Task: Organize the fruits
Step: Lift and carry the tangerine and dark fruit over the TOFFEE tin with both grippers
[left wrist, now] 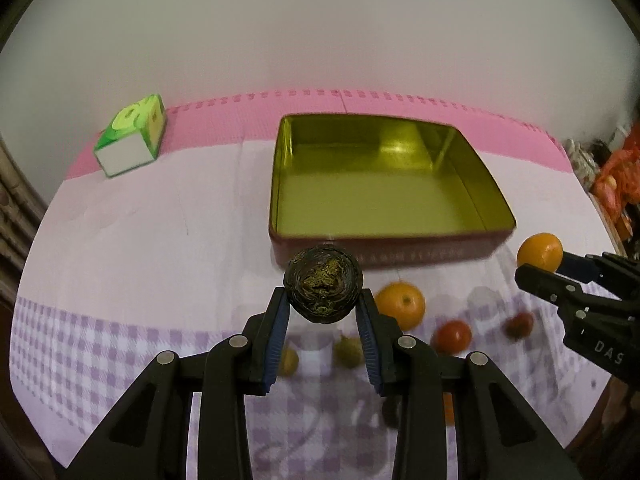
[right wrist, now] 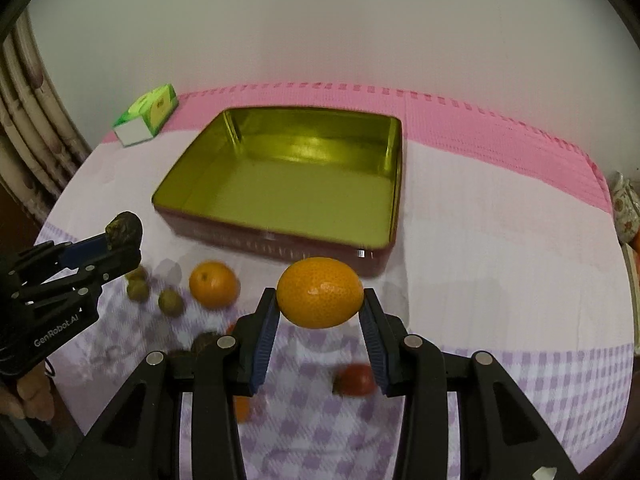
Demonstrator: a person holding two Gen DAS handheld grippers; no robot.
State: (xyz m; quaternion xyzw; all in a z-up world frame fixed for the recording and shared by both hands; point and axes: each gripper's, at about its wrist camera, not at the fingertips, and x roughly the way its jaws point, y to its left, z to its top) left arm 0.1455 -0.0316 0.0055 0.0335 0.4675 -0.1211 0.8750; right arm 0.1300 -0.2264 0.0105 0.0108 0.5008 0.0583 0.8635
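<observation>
My left gripper (left wrist: 323, 298) is shut on a dark wrinkled round fruit (left wrist: 323, 283), held above the cloth just in front of the gold-lined tin (left wrist: 384, 236). My right gripper (right wrist: 320, 300) is shut on a small orange citrus fruit (right wrist: 320, 292), also held in front of the tin (right wrist: 280, 240). In the left wrist view the right gripper (left wrist: 560, 264) shows at the right with its orange fruit (left wrist: 539, 251). The left gripper (right wrist: 128, 240) with the dark fruit (right wrist: 125, 227) appears at the left of the right wrist view. The tin holds nothing.
On the checked cloth lie an orange (left wrist: 400, 305), a red tomato (left wrist: 453, 336), another red fruit (left wrist: 519, 325) and small green-yellow fruits (right wrist: 171, 301). A green tissue box (left wrist: 132, 140) stands at the back left. Clutter (left wrist: 616, 176) sits beyond the table's right edge.
</observation>
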